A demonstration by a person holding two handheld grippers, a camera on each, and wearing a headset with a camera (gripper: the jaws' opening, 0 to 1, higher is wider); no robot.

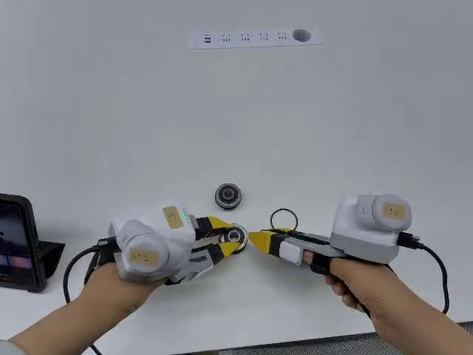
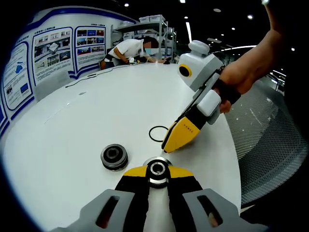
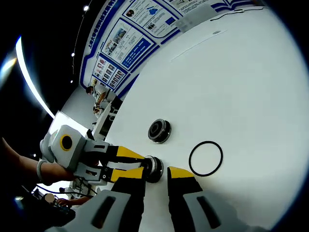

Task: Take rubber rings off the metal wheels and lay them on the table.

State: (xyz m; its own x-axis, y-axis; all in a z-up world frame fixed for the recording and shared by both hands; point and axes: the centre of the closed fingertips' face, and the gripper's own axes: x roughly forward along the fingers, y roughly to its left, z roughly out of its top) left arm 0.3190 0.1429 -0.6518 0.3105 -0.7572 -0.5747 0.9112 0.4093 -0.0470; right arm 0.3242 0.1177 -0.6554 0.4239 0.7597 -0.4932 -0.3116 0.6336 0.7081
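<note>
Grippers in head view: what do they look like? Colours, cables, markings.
Left gripper and right gripper match: rounded white-grey housings, black tongs with yellow tips. Tan square stickers sit on the housings, two on the left, one on the right. Each trails a black cable from the rear. A green light glows on the left housing.

nothing can be read: the tan sticker (image 1: 173, 216) on the left gripper (image 1: 226, 237) and the wall posters (image 2: 54, 48), upper left, are too blurred.

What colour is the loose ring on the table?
Black thin round rubber ring, clearest in the right gripper view.
</note>
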